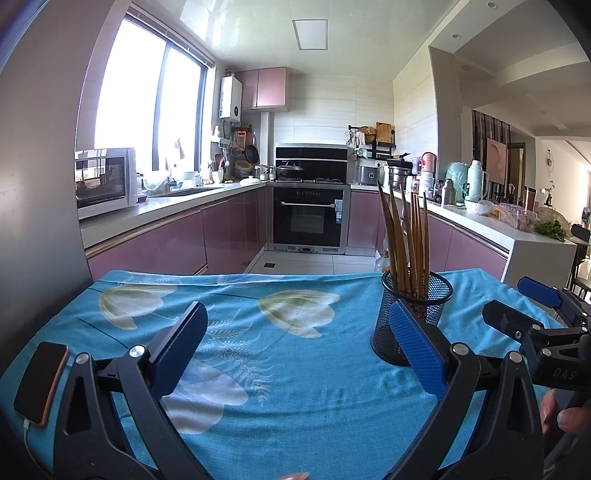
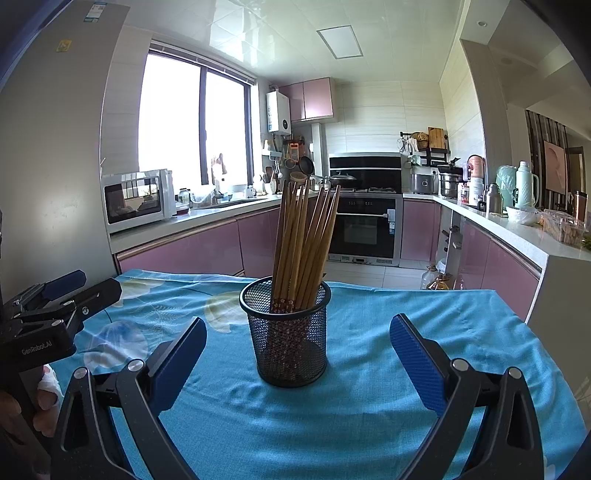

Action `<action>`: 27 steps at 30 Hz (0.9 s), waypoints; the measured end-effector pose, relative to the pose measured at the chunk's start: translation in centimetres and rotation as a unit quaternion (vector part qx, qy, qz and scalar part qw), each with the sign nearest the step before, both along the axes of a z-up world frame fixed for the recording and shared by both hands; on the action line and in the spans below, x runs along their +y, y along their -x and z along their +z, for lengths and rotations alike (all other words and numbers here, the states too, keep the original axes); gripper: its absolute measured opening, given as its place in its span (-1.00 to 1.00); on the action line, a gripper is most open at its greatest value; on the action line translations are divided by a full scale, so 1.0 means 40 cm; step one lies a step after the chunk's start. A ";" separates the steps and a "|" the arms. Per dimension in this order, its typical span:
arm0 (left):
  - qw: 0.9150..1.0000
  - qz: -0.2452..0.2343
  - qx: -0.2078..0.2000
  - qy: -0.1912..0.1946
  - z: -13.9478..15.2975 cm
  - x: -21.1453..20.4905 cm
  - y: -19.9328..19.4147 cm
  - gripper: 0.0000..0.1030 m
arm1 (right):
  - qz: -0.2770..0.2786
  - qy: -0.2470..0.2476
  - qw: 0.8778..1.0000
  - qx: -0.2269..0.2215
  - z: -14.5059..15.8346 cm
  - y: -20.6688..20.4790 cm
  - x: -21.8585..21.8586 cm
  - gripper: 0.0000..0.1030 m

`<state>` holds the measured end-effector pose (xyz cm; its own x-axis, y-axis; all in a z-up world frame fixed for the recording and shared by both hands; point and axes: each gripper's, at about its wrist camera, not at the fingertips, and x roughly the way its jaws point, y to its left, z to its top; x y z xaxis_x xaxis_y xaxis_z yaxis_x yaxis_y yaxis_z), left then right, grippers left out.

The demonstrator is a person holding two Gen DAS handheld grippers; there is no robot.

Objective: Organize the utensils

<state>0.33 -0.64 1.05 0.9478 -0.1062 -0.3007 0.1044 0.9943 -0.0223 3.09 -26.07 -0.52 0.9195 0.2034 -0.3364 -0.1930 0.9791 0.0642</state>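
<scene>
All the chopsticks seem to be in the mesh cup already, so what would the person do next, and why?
Probably draw both grippers back. The chopsticks all stand in the mesh cup, none lies loose on the blue cloth, and the right gripper and left gripper hover with jaws open and empty.

Bright daylight pours through the window [image 1: 147, 103], which is blown out white. The ceiling [image 2: 258, 33] shows glare. Fisheye bending curves the walls, corners go dark, and focus stays fairly sharp.
</scene>
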 end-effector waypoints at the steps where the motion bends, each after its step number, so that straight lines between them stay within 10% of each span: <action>1: 1.000 0.000 0.000 0.000 0.000 0.000 0.000 0.89 | 0.000 0.000 1.000 0.000 0.000 0.000 0.000 0.87; 27: 1.000 -0.002 0.001 -0.001 -0.006 -0.004 0.002 0.89 | -0.001 -0.003 1.000 0.002 -0.001 -0.004 0.002 0.87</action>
<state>0.24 -0.81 0.82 0.9466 -0.1087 -0.3036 0.1074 0.9940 -0.0212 3.25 -26.00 -0.57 0.9189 0.2032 -0.3382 -0.1904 0.9791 0.0711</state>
